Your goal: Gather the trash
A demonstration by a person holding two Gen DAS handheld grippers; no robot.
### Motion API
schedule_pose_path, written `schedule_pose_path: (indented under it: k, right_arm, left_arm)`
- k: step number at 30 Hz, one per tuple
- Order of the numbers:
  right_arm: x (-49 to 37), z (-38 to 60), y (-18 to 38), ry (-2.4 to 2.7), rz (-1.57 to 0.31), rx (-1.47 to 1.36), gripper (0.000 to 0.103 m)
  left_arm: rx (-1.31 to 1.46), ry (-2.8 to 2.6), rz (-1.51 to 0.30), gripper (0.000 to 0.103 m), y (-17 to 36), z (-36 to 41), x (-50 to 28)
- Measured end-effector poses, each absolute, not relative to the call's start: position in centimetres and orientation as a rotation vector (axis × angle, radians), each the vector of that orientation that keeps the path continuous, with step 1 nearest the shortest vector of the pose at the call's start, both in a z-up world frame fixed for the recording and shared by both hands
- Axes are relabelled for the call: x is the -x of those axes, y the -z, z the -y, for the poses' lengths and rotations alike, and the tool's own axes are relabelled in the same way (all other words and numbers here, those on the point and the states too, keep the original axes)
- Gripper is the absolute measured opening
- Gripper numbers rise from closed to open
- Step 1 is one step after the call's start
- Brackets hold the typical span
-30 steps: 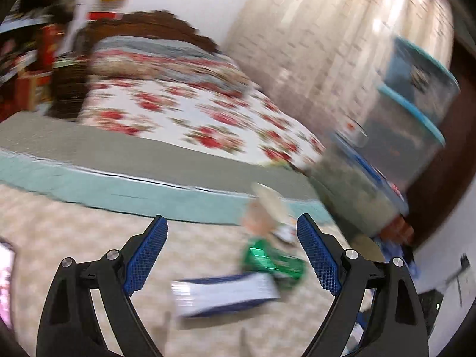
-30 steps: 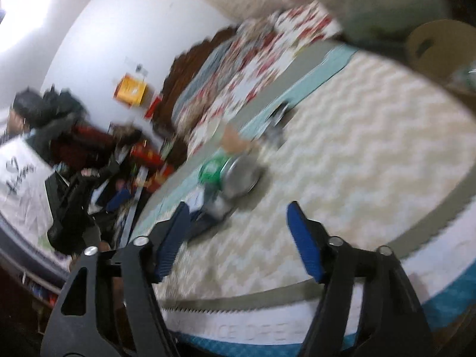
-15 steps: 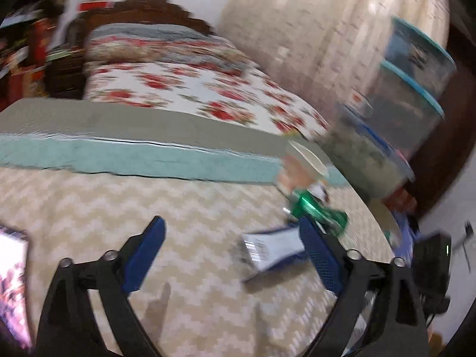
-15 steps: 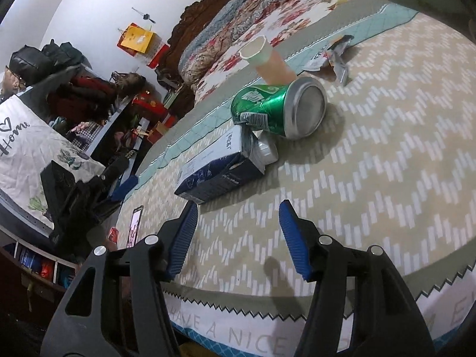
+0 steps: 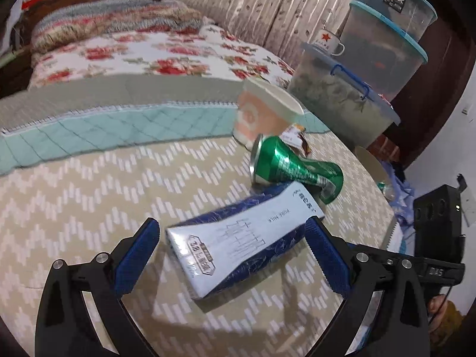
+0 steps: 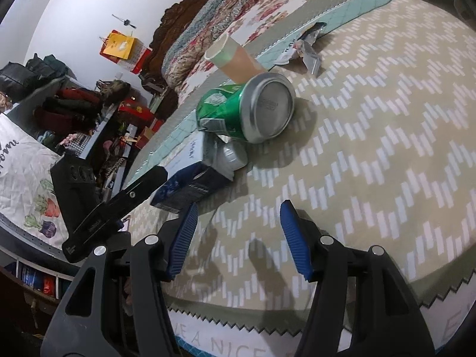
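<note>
Since the earlier frame the left claw [image 5: 230,245] has descended, its jaws just opening wide to straddle the milk carton [image 5: 244,241] on the patterned mat, pads not yet pressing; closing off-centre could nudge the touching crushed can [image 5: 293,168]. The right claw [image 6: 238,238] hangs half-open, empty.

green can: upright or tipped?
Tipped. The green can lies on its side on the bedspread, dented at the waist, its round end facing the right wrist view, behind the milk carton.

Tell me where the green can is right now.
The green can lies on its side on the zigzag mat, between the paper cup and milk carton, ahead of both grippers.
</note>
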State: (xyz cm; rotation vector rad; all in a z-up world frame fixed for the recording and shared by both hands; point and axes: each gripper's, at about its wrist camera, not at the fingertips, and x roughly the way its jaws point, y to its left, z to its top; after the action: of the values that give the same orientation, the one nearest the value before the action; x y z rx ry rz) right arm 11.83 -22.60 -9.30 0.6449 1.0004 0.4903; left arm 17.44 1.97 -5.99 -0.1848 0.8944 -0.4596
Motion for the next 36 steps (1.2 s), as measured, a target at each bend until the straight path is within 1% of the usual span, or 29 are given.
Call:
schedule_pose_path:
  k: [8,17,21,28,29,30,31,33,36]
  right_arm:
    - [-13.3,21.5,9.1,-0.469,-0.988,-0.566,0.060]
    - [-13.5,20.7,9.0,-0.479,-0.980,-0.546,0.060]
    - [-13.1,20.7,9.2,-0.474,-0.976,-0.560,0.060]
    - [-12.2,22.7,9.4,-0.437,-0.961,-0.596,0.060]
    - [-12.0,23.0,9.5,-0.433,-0.959,-0.603,0.061]
    - [-12.0,23.3,9.5,-0.425,-0.957,-0.613,0.061]
    - [-11.9,23.6,9.6,-0.423,-0.956,-0.617,0.061]
    - [-11.9,24.0,9.7,-0.419,-0.954,-0.626,0.062]
    - [-11.8,24.1,9.8,-0.421,-0.952,-0.629,0.061]
  left_arm:
    - [0.125,0.538,-0.913,0.094,6.2,0.0,-16.4]
    - [0.060,0.527,-0.903,0.094,5.9,1.6,-12.9]
    - [0.050,0.445,-0.874,0.094,5.2,1.3,-13.4]
    - [-0.008,0.391,-0.910,0.094,6.3,2.6,-14.7]
    - [-0.014,0.392,-0.907,0.092,6.3,2.7,-14.7]
    - [-0.020,0.395,-0.905,0.080,6.4,2.9,-14.6]
    - [-0.024,0.407,-0.914,0.073,6.6,3.0,-14.6]
    - [-0.030,0.396,-0.917,0.068,6.6,3.1,-14.6]
    - [-0.014,0.395,-0.925,0.064,6.6,2.7,-14.3]
